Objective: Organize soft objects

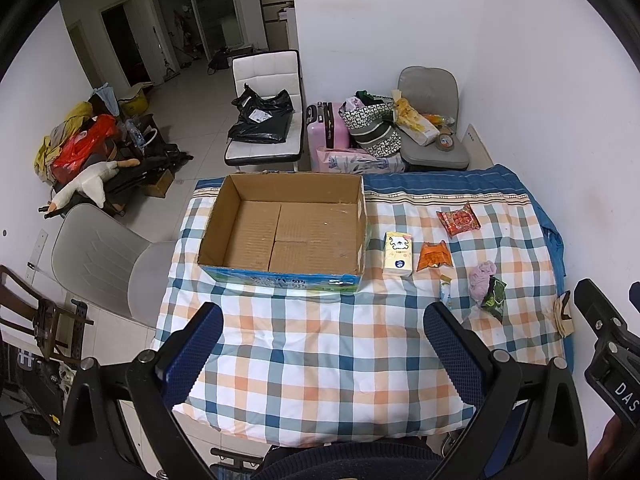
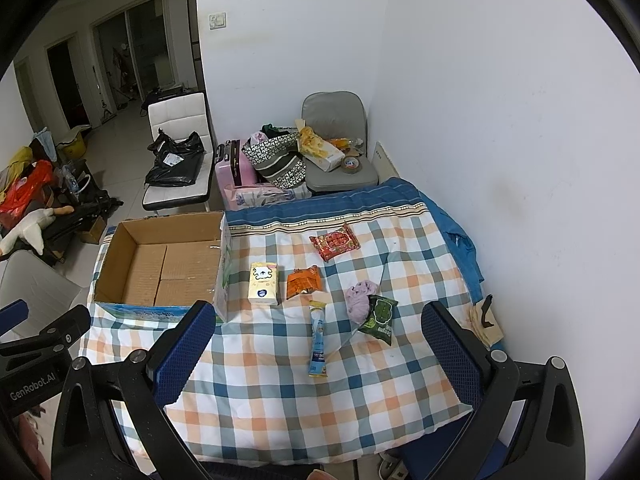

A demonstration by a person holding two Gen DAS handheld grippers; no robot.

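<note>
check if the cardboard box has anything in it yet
Empty. Both views show only the bare bottom flaps inside the cardboard box; the tissue pack and snack packets still lie on the checked quilt.

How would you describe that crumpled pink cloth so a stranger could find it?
Start at the cardboard box on the checked blanket, then look right past the packets. The pink cloth lies bunched against a dark green packet; it alone is fabric, not packaging.

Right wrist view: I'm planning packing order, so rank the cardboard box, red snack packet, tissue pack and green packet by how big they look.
1. Cardboard box, by far.
2. Red snack packet and tissue pack look alike; unranked.
3. Green packet, smallest.
</note>
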